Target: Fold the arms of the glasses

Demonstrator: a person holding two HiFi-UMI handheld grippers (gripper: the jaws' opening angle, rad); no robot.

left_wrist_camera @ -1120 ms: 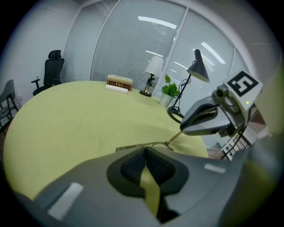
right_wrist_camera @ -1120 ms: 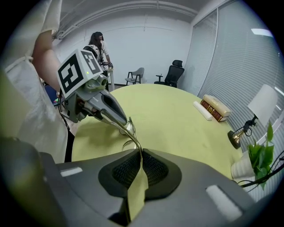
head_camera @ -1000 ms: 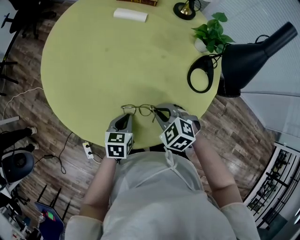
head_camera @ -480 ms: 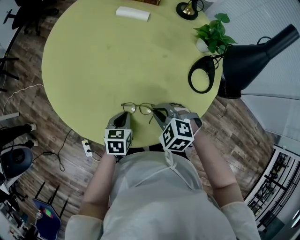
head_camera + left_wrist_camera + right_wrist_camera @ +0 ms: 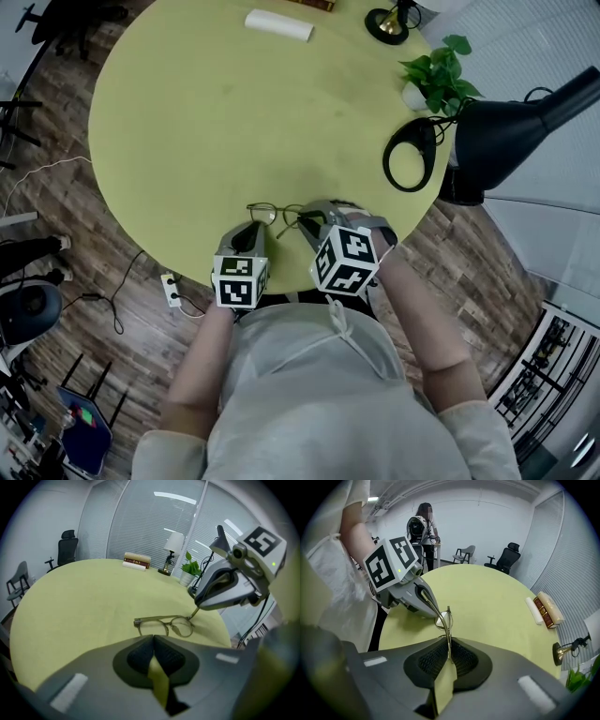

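the glasses lie at the near edge of the table, their front running left to right between the two tools. the right tool sits at their right end, its pads closed on the thin right arm, which runs straight out along the jaws to the front. those jaws have just been easing open a little, with the wire between the pads. folding likely means swinging that arm inward, toward the left tool, which hovers just on the near side of the front's left end, jaws together on nothing that shows. the right hinge is hidden behind the right tool in the head view, and whether the left arm is already folded is hard to make out.
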